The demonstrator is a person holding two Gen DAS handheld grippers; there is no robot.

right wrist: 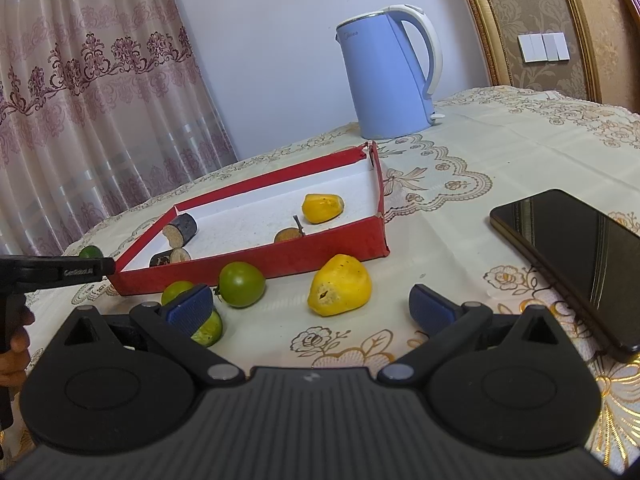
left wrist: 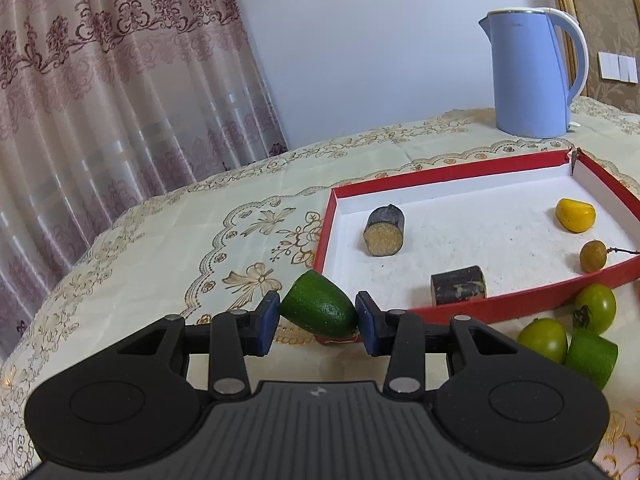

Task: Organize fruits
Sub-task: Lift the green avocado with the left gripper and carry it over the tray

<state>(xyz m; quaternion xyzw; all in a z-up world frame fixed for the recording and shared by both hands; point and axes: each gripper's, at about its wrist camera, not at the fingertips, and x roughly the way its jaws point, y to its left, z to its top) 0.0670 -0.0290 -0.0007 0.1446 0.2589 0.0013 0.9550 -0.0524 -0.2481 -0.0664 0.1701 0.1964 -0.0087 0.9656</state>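
A green fruit piece (left wrist: 320, 312) is squeezed between the pads of the left gripper (left wrist: 318, 322), just beside the red tray (left wrist: 500, 304), while the right gripper (right wrist: 310, 310) is held wide apart over the cloth (right wrist: 460, 240) with a yellow fruit (right wrist: 340, 285) near its middle. Farther off, dark pieces (left wrist: 385, 236) and a small yellow fruit (left wrist: 575, 215) are seen lying in the tray, and green fruits (right wrist: 241, 284) are set just outside it. A phone (right wrist: 580, 256) is laid on the cloth, and behind it all a blue kettle (right wrist: 390, 80), a curtain (left wrist: 100, 100) and a wall (left wrist: 360, 40) are seen.
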